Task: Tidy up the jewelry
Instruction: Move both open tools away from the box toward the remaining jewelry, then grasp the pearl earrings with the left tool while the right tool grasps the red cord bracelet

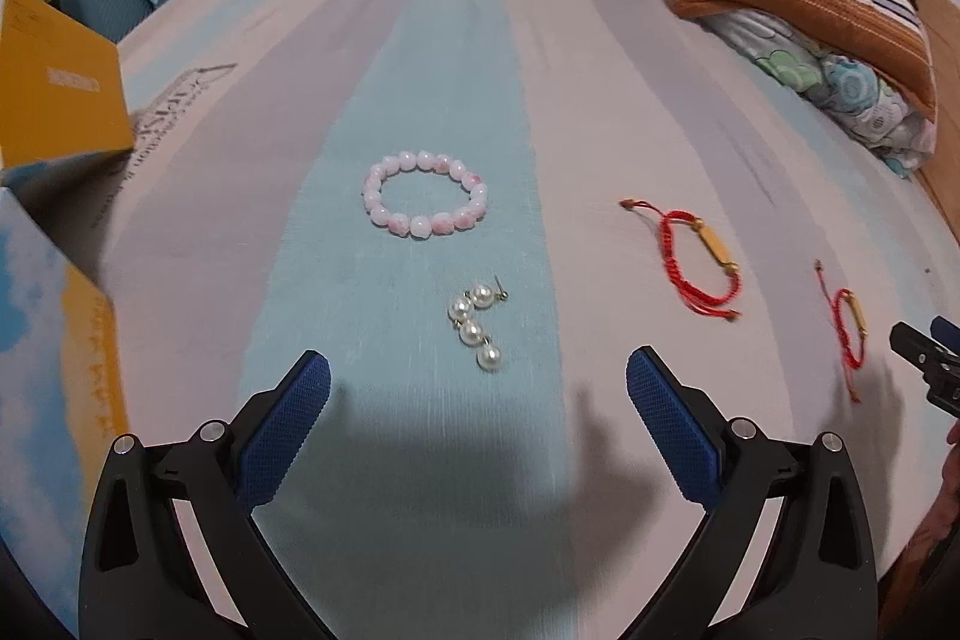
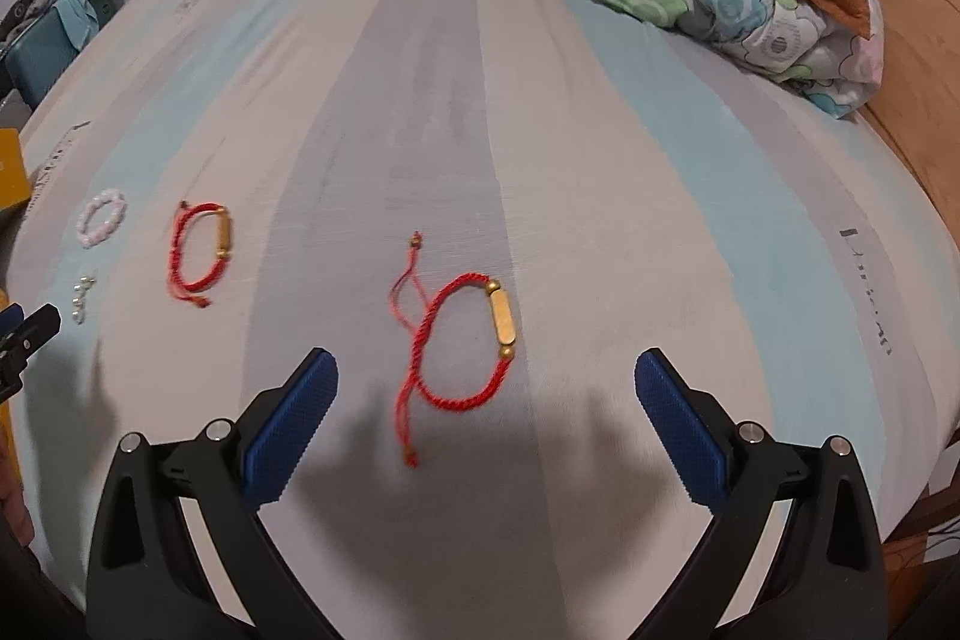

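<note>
**Both tools poised over the jewelry, nothing picked up yet**

The pick-up seems about to begin. The left tool (image 1: 479,370) gapes wide, the pearl earrings (image 1: 475,327) just ahead between its fingers. The right tool (image 2: 486,367), equally wide, frames a red cord bracelet (image 2: 459,346) on the bed (image 2: 690,220). Next, each must lower and close precisely.

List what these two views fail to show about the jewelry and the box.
- Yellow box: cut off by the left wrist view's left edge; its inside is hidden.
- Pearl earrings: too small in the right wrist view to count.
- Right claw: mostly cut off by the left wrist view's right edge.
- Print on the bedsheet: blurred, unreadable.
</note>
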A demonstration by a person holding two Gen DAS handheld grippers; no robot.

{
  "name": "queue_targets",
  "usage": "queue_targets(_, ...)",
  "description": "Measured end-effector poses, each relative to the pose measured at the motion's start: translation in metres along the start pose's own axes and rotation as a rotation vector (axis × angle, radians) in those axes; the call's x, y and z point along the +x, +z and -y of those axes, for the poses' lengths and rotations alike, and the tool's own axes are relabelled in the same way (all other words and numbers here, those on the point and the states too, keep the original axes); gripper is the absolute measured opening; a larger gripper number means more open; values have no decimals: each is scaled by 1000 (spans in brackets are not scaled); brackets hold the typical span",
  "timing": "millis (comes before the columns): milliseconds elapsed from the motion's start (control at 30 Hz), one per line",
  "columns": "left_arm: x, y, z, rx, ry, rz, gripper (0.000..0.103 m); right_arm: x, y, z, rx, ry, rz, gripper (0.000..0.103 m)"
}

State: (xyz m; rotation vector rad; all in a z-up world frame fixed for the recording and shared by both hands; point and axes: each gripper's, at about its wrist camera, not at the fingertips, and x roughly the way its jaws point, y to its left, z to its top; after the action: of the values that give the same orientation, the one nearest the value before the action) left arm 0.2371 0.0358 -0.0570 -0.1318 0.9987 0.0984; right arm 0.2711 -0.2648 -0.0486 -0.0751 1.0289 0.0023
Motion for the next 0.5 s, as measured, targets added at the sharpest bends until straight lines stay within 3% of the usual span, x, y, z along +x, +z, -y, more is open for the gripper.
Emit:
queue_targets(267,43,7,5,-8,17,-22,95,48,5,3,14,16,-83,78)
queue_targets(500,58,8,8,7,38,-22,85,65,9,0,10,37,-97,62)
